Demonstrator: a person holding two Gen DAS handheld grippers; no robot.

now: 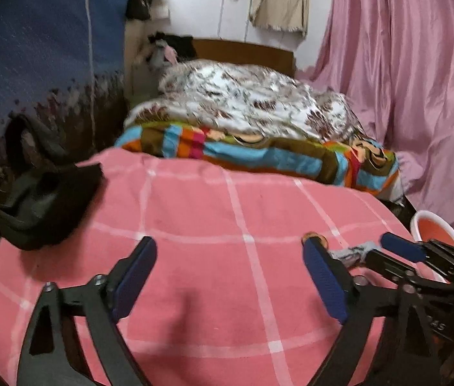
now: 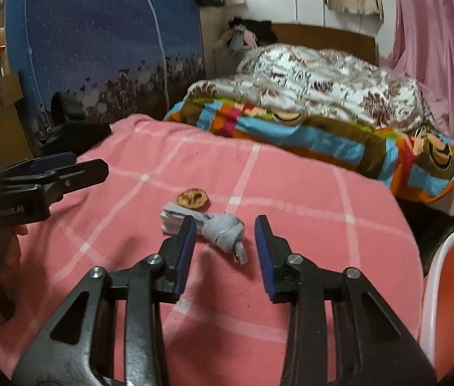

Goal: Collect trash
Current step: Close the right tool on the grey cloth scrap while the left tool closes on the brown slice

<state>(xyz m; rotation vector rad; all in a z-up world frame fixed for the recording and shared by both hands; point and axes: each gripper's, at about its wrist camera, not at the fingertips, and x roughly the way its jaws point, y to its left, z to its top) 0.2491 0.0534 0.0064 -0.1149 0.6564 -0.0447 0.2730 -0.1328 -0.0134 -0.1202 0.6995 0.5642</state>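
A knotted grey scrap of cloth (image 2: 217, 230) lies on the pink checked bedsheet (image 2: 307, 225), with a dried brown fruit slice (image 2: 193, 198) just beyond it. My right gripper (image 2: 225, 228) is open, its jaws on either side of the grey scrap, close above the sheet. My left gripper (image 1: 230, 251) is open and empty over bare sheet (image 1: 194, 209). In the left wrist view the grey scrap (image 1: 351, 252) and brown slice (image 1: 322, 241) sit by the right fingertip, with the right gripper (image 1: 388, 244) reaching in from the right.
A pink and white bin (image 2: 452, 289) stands at the bed's right edge; it also shows in the left wrist view (image 1: 433, 225). A black bag (image 1: 43, 206) lies at the left. Folded quilts (image 1: 259, 128) fill the far bed. Pink curtain (image 1: 404, 64) hangs right.
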